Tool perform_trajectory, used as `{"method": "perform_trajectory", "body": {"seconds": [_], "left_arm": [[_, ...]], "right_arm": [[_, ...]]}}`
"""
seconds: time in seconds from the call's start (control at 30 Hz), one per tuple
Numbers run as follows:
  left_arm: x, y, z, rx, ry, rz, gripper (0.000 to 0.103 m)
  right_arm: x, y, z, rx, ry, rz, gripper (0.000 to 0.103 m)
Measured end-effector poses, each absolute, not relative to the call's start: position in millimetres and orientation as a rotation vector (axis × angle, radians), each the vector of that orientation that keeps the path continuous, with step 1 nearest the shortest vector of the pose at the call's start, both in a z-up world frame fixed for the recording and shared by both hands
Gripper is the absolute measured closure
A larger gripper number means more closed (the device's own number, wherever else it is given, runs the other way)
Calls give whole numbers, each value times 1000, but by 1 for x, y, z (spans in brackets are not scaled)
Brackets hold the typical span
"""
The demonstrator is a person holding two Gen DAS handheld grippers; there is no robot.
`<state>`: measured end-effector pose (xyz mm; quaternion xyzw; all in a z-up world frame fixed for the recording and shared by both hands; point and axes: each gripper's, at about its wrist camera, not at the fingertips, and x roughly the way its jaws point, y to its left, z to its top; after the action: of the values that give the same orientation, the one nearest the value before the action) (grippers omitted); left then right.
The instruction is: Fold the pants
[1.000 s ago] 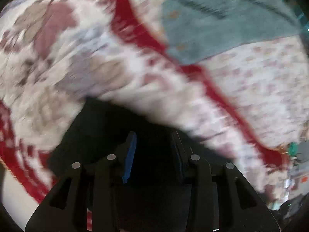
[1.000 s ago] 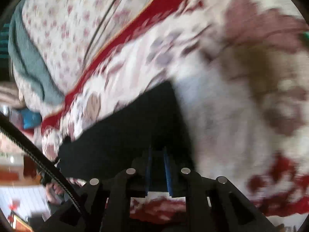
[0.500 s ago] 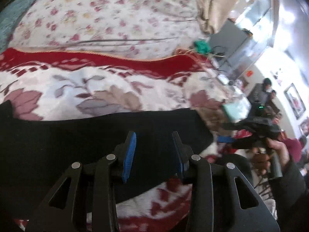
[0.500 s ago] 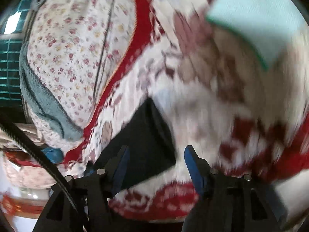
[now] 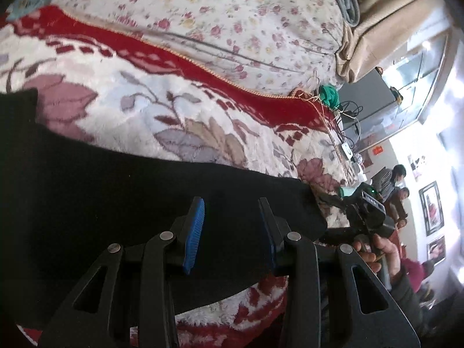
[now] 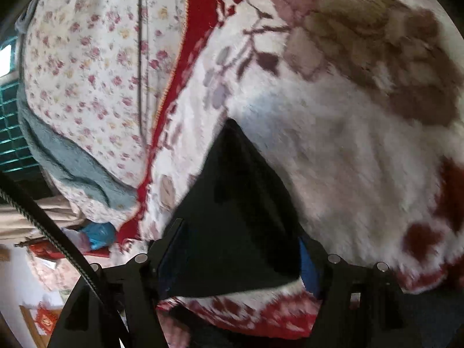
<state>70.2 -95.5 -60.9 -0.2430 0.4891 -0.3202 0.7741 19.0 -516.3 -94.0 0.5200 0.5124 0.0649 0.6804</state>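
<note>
Pants (image 5: 121,203): matt black cloth. Blanket (image 5: 139,107): fuzzy plush pile. Gripper pads (image 5: 195,235): ribbed blue. Sheet (image 5: 232,14): smooth printed cloth.

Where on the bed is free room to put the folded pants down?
Free: the white blanket patch between the pants and the red border, and the floral sheet beyond that border. Crowded: the far corner with the cables and green yarn.

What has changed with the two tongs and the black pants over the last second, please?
The right tongs were shut on the black pants; they have let go and are opening, with the cloth lying between them. The left tongs swung along the pants towards their end near the other hand. Their gap stayed the same, and the pants stayed on the floral blanket.
</note>
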Motion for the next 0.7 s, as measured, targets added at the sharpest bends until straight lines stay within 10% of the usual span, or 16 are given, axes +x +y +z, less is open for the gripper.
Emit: {"method": "perform_trajectory", "body": {"seconds": [0.2,0.7], "left_arm": [[66,-101,-58,-492,1050,-697,68],[136,-236,-21,-303,1251,-795,59]], "right_arm": [[21,-498,-79,954,1160,175,61],[20,-482,-94,897,1248,157,70]]}}
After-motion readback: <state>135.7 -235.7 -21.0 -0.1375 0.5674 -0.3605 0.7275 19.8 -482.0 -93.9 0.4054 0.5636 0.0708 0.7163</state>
